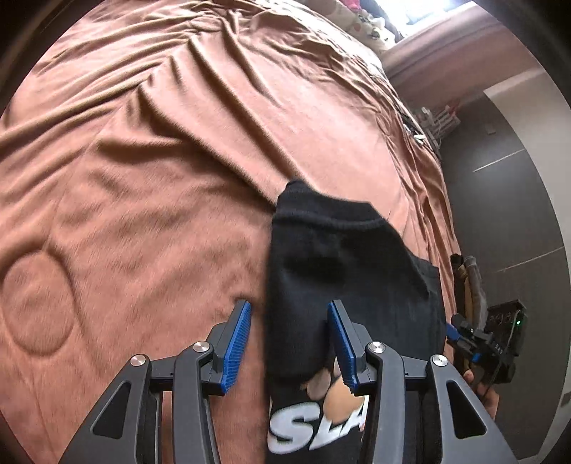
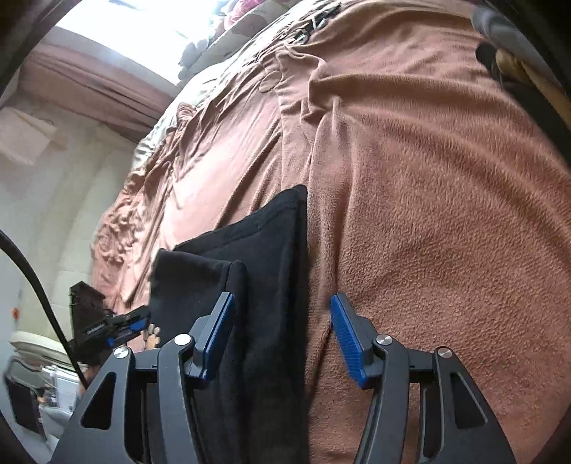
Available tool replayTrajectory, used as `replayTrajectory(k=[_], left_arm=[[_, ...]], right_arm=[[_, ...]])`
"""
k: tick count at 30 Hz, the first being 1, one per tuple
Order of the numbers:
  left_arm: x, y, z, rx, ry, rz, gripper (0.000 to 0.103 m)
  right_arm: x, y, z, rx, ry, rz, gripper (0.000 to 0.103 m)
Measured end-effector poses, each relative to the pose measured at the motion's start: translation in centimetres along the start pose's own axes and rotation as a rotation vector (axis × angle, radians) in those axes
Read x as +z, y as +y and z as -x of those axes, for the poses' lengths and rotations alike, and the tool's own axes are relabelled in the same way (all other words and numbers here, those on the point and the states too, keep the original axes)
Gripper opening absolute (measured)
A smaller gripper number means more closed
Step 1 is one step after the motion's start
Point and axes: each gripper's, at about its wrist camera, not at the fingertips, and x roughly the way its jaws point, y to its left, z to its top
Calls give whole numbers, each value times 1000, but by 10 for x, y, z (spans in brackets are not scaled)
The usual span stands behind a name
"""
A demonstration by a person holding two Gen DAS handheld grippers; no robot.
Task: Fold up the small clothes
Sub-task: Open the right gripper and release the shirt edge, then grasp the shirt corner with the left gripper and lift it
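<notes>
A small black garment [image 1: 342, 271] with white lettering lies partly folded on a brown fleece blanket [image 1: 160, 171]. My left gripper [image 1: 289, 310] is open, its blue fingers [image 1: 237, 342] straddling the garment's left edge. In the right wrist view the black garment [image 2: 264, 285] lies flat with a folded layer at its left. My right gripper [image 2: 282, 307] is open over the garment's right edge, one finger on the black cloth and the other over the blanket [image 2: 428, 232]. The right gripper also shows in the left wrist view [image 1: 460, 335], and the left gripper in the right wrist view [image 2: 132, 324].
The bed edge runs along the right of the left wrist view, with dark floor [image 1: 506, 214] beyond. A window [image 2: 117, 39] and brown curtain [image 2: 89, 89] stand at the bed's far end. Patterned bedding [image 2: 249, 25] is piled at the head.
</notes>
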Motion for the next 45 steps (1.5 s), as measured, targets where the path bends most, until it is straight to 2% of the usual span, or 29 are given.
replayTrajectory(k=[5, 9, 12, 14, 16, 24, 29, 35, 37, 40, 45], left_arm=[[15, -2, -9, -46, 3, -5, 46], [23, -6, -19, -75, 4, -10, 42], [27, -5, -26, -82, 4, -4, 30], [28, -2, -27, -81, 3, 2, 13], [27, -2, -21, -97, -16, 0, 7], [23, -6, 7, -121, -73, -10, 6], [20, -4, 16, -105, -81, -8, 6], [22, 6, 6, -96, -64, 14, 6], [23, 9, -1, -87, -46, 29, 6], [24, 11, -8, -81, -31, 37, 6], [25, 14, -13, -84, -18, 38, 6]], right_arm=[[4, -2, 2, 71, -11, 12, 53], [9, -3, 1, 82, -24, 30, 54], [11, -4, -5, 77, -23, 30, 53], [13, -7, -13, 61, -3, 28, 53], [13, -6, -21, 53, 21, 29, 53], [22, 1, -35, 61, 63, 42, 53], [33, 1, -42, 67, 123, 57, 54], [40, 6, -47, 58, 159, 80, 59], [44, 9, -54, 72, 175, 78, 66], [51, 12, -65, 86, 198, 84, 66], [61, 13, -78, 160, 228, 89, 66]])
